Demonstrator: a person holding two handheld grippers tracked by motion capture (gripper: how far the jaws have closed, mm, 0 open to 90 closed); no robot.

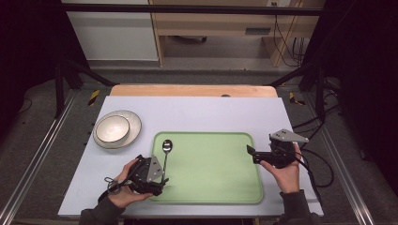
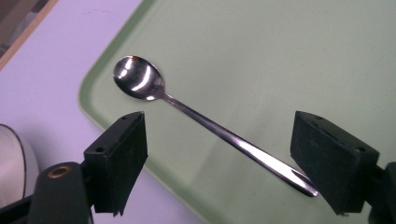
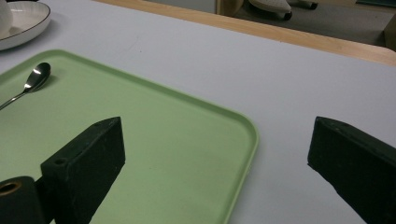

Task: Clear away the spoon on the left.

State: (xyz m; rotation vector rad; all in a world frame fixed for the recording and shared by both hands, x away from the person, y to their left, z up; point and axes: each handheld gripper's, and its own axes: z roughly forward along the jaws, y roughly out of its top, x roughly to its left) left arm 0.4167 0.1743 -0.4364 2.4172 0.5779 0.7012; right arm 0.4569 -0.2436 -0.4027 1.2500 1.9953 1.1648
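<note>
A metal spoon (image 1: 166, 152) lies along the left side of a green tray (image 1: 211, 173), bowl end toward the far side. My left gripper (image 1: 162, 180) is at the spoon's handle end. In the left gripper view its jaws stand wide open on either side of the spoon (image 2: 205, 123). The handle tip lies close to the right-hand pad (image 2: 327, 163), and I see no pad pressing on it. My right gripper (image 1: 252, 153) hovers at the tray's right edge, pointing left. It is open, with nothing between its jaws (image 3: 215, 140) above the tray corner (image 3: 210, 140).
A pale bowl (image 1: 112, 129) sits on a plate (image 1: 135, 125) left of the tray on the white tabletop (image 1: 211, 112). The plate's rim (image 3: 28, 28) lies beyond the spoon (image 3: 35, 79). A wooden edge (image 1: 192, 90) borders the far side.
</note>
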